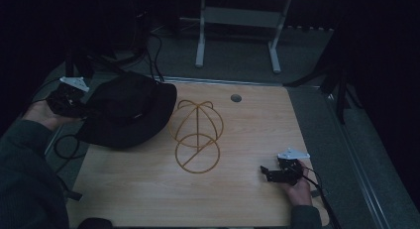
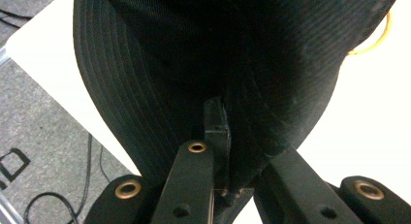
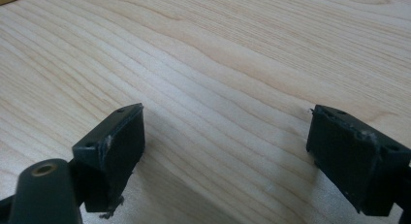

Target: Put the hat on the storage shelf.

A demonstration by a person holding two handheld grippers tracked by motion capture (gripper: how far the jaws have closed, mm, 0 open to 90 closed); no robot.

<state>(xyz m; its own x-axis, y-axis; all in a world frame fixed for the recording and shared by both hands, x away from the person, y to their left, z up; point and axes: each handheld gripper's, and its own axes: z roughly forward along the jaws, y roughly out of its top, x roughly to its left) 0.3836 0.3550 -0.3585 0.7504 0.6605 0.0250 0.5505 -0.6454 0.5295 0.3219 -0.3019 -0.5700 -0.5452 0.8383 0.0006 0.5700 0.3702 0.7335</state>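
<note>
At the far left of the high view the left tongs (image 1: 74, 102) sit beyond the counter's (image 1: 257, 140) left edge, held in a hand (image 1: 42, 115), with their jaws clamped on the brim of a black hat (image 1: 126, 110). The hat lies over the counter's rear left corner, its brim overhanging the edge toward the grey floor (image 1: 233, 55). The left gripper view adds what the dim overhead picture cannot: the brim's rows of concentric stitching, 1 jaw pad pressed flat against the fabric (image 2: 194, 64), and cables on the floor below. Just right of the hat stands a yellow wire hat stand (image 1: 197, 137), a round base ring with curved ribs rising from it; the brim seems to touch or nearly touch its left rib, though the light is too poor to be sure. A small round grommet (image 1: 236, 97) sits near the rear edge. Right of the stand the counter is bare wood up to the right tongs (image 1: 270, 174), near the front right corner. The right gripper view shows their 2 jaws spread wide, nothing between them, low over the wood grain (image 3: 218, 64).
</note>
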